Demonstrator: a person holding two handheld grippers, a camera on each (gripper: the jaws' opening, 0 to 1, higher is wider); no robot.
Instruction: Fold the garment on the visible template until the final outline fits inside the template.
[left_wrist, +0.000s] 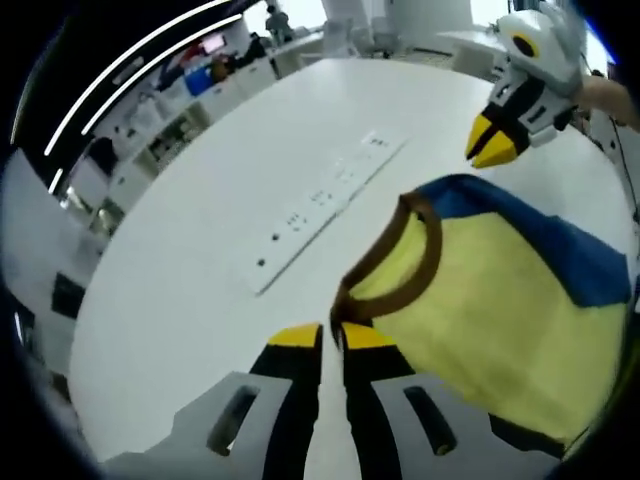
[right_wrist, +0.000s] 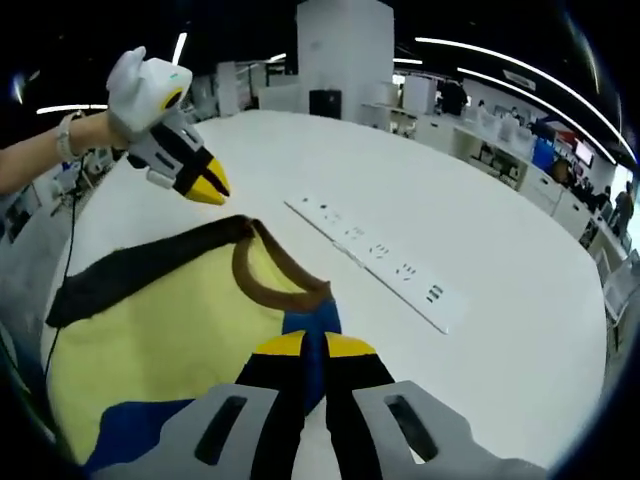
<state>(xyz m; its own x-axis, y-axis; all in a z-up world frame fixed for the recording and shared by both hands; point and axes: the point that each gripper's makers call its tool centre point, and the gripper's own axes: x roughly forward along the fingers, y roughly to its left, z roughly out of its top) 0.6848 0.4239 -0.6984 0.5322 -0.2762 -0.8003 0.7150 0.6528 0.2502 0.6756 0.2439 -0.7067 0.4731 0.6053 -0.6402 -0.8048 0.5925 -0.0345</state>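
White tabletop (left_wrist: 200, 250) spreads across a big open office, with shelving and ceiling light strips behind it and a long white strip of sockets (left_wrist: 325, 205) set flush in its middle.

From the left gripper view, the left gripper (left_wrist: 331, 337) rises from the bottom edge with its yellow-tipped jaws drawn together; they sit right at the brown collar (left_wrist: 405, 265) of the garment (left_wrist: 490, 310), but whether cloth is pinched between them cannot be told. The garment lies flat on the table to the right of the jaws, yellow in the body with a blue band along its far edge. Beyond it, up at the right, the right gripper (left_wrist: 492, 148) hangs above the table, held by a hand (left_wrist: 610, 97), its yellow tips close together and clear of the cloth.

From the right gripper view, the right gripper (right_wrist: 304, 345) has its jaws together, with a blue patch of the garment (right_wrist: 160, 320) just beyond the tips; a grip cannot be confirmed. This view adds a dark band (right_wrist: 140, 262) along the garment's far edge and the brown collar (right_wrist: 270, 280) curving just ahead of the jaws. The left gripper (right_wrist: 212, 186) hovers at upper left, held by a hand (right_wrist: 95, 130) wearing a wristband, tips closed and apart from the cloth. The socket strip (right_wrist: 380, 262) runs to the right.
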